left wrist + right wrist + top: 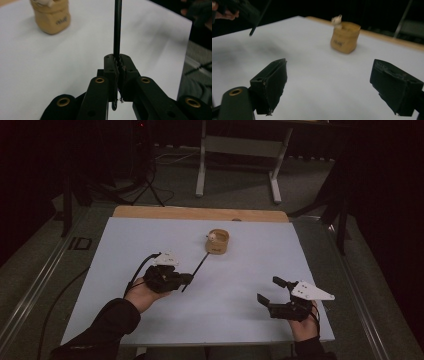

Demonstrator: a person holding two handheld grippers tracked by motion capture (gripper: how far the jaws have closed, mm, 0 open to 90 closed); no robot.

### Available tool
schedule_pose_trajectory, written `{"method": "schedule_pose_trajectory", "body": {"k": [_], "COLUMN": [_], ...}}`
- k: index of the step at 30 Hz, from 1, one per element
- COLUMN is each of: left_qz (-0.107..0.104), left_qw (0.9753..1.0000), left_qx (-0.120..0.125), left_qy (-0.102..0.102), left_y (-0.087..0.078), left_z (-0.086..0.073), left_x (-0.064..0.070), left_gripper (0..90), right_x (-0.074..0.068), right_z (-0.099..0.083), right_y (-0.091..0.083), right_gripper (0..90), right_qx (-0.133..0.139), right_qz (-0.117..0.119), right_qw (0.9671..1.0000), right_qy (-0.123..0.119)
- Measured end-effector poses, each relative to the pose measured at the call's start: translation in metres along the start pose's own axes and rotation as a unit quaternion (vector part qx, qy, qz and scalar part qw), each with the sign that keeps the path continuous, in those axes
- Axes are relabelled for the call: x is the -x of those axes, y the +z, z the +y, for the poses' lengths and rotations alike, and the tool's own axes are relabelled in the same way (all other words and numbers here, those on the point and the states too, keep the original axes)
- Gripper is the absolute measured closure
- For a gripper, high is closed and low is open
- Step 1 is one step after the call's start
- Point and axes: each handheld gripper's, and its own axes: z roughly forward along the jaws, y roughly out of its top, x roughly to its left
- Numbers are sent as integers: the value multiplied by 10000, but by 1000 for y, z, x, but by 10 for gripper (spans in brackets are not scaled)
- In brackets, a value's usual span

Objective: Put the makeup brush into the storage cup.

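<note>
The thin black rod (117, 27) is pinched between the pressed-together jaws of the left gripper (119, 65) and extends straight ahead of them. The small tan wooden cup (51, 16) stands ahead-left of those jaws. The right gripper (334, 87) holds its jaws spread wide, nothing between them.

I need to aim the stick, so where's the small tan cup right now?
In the high view the small tan cup stands on the white table, centre rear, beyond the thin black stick clamped in the left gripper.
</note>
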Motion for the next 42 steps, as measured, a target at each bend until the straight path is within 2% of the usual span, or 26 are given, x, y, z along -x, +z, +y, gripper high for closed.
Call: {"method": "schedule_pose_trajectory", "body": {"k": [1, 4, 8, 9, 11, 12, 15, 19, 20, 21, 22, 23, 28, 32, 35, 39, 42], "left_qz": [-17, 29, 57, 89, 67, 178, 155, 192, 192, 301, 304, 319, 556, 484, 447, 549, 613], "left_qw": [10000, 9999, 9992, 9984, 9979, 9975, 9972, 9955, 9955, 9954, 9943, 9940, 9938, 9919, 9916, 9909, 9902], "left_qx": [47, 98, 358, 503, 567, 637, 678, 851, 851, 844, 919, 940, 837, 946, 982, 1063, 1064], "left_qy": [-25, 9, -189, -250, -302, -240, -276, -378, -378, -347, -442, -449, -472, -701, -712, -617, -660], "left_y": [-1, -1, -2, -3, -3, -2, -1, 0, 0, 1, 2, 3, 8, 12, 15, 20, 21], "left_z": [-2, -8, -20, -25, -28, -33, -36, -42, -42, -44, -47, -49, -57, -63, -66, -69, -69], "left_x": [-1, -1, -2, -3, -3, -1, 1, 4, 4, 6, 7, 8, 12, 11, 11, 12, 9], "left_gripper": [860, 860, 860, 860, 860, 859, 860, 859, 859, 859, 859, 860, 859, 859, 859, 859, 859], "right_x": [1, -1, -1, -1, -1, -1, -1, -4, -4, -4, -5, -6, -6, -6, -6, -6, -6], "right_z": [-1, -1, 0, 1, 1, 1, 1, 3, 3, 3, 3, 4, 4, 5, 6, 7, 6], "right_y": [1, 3, 4, 3, 2, 2, 2, 2, 2, 2, 2, 1, 1, 0, -2, -3, -2], "right_gripper": [141, 144, 143, 136, 133, 130, 126, 109, 109, 109, 109, 109, 108, 108, 108, 108, 109], "right_qx": [-71, -195, -205, -168, -160, -143, -171, -155, -155, -129, -123, -124, -201, -237, -211, -201, -226], "right_qz": [72, 110, 189, 160, 146, 131, 83, 36, 36, 41, 22, -13, -74, -122, -159, -162, -95], "right_qw": [9999, 9997, 9995, 9997, 9997, 9997, 9998, 9999, 9999, 9999, 9998, 9998, 9997, 9996, 9997, 9996, 9996], "right_qy": [74, 40, 140, 116, 116, 126, 54, -54, -54, -90, -133, -182, -103, -38, 10, 86, 148]}}
